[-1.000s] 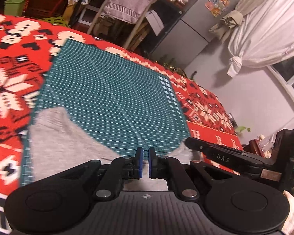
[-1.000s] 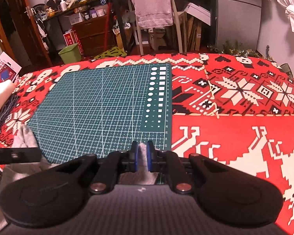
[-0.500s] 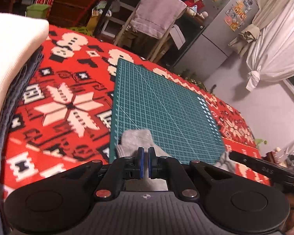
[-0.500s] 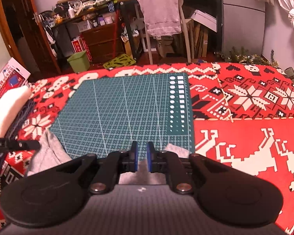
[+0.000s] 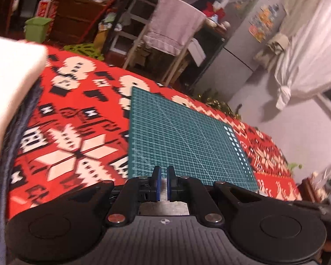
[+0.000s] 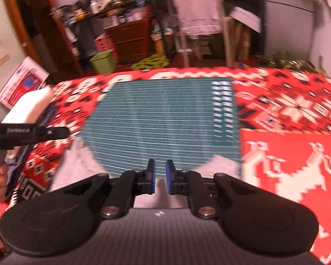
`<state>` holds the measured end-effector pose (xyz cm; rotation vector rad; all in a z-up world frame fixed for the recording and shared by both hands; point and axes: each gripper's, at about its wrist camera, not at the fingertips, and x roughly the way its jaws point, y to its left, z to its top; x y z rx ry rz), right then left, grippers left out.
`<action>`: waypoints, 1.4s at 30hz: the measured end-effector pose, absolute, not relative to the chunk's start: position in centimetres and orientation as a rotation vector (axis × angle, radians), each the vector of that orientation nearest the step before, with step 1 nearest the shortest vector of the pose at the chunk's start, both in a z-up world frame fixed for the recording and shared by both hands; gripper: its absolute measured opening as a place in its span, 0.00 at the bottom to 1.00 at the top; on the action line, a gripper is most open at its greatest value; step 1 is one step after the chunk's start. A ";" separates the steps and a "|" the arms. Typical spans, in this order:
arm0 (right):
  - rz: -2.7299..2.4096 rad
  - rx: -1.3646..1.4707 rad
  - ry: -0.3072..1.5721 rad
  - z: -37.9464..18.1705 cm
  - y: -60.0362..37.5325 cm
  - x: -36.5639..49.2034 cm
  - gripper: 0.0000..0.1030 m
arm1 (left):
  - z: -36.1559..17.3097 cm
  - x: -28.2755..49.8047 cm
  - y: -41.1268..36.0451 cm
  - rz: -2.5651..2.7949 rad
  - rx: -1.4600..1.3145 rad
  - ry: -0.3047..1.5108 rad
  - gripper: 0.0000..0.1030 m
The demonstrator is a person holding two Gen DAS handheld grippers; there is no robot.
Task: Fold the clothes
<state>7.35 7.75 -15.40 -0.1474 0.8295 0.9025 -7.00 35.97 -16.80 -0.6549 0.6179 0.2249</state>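
Note:
A grey garment (image 6: 224, 165) lies over the near edge of the green cutting mat (image 6: 161, 119), spreading left and right of my right gripper (image 6: 160, 176). That gripper's blue pads stand close together, shut on the garment's near edge. In the left wrist view only a strip of the grey garment (image 5: 163, 207) shows, under and between the fingers. My left gripper (image 5: 164, 184) is shut on it at the mat's (image 5: 183, 141) near left corner. The left gripper's black body (image 6: 33, 130) also shows at the left in the right wrist view, with a hand below it.
A red patterned cloth (image 6: 298, 154) covers the table. A stack of folded clothes with a white top (image 5: 8, 92) over dark blue sits at the left, also visible as the stack (image 6: 28, 106). A chair with a towel (image 6: 198, 6) and cluttered shelves stand beyond the far edge.
Both grippers have drawn back and left with the grey garment, so less of it covers the mat. The folded stack now looms close on the left. Both views are motion-blurred.

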 end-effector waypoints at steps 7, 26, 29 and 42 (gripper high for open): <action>1.144 -0.223 0.820 -15.8 16.3 4.6 0.37 | -16.6 -9.9 36.1 0.208 -0.706 0.616 0.04; 1.320 -0.263 0.908 -17.3 22.1 5.3 0.11 | -17.9 -12.5 36.5 0.171 -0.771 0.588 0.04; 1.298 -0.229 0.951 -18.3 22.2 6.1 0.15 | -18.1 -11.6 35.9 0.150 -0.765 0.591 0.04; 1.217 -0.140 0.949 -17.8 18.2 8.6 0.04 | -18.6 -8.9 33.8 0.137 -0.686 0.625 0.04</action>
